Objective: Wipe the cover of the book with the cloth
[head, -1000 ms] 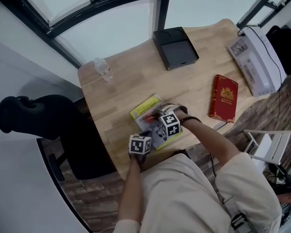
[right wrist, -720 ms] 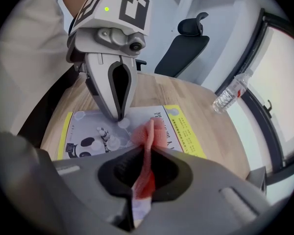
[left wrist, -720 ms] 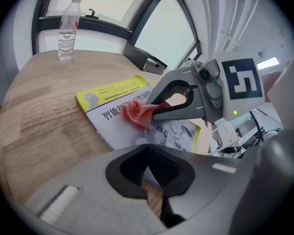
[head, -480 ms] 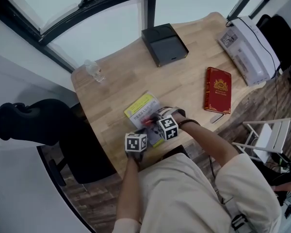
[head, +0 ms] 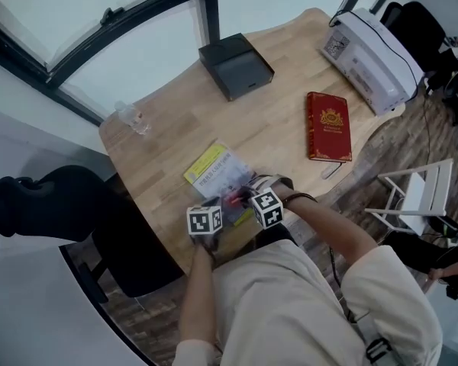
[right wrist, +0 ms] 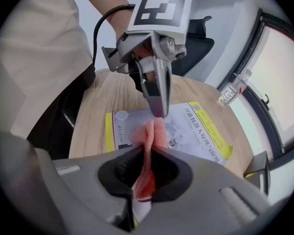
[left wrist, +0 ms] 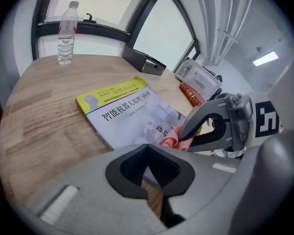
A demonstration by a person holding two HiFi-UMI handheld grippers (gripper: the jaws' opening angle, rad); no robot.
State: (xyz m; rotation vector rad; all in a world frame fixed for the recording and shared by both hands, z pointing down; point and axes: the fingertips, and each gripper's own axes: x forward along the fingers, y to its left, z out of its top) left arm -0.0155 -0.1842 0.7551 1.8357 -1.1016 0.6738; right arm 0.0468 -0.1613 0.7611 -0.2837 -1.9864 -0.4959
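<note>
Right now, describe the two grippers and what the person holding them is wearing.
The left gripper and right gripper match: grey bodies, long tapering jaws with dark inner pads, and on each a white cube printed with black square markers. A black cable curves past the left wrist. The person wears a cream short-sleeved top.

Wooden table (head: 278,120), black chair (head: 46,204) — big window (head: 99,6).
</note>
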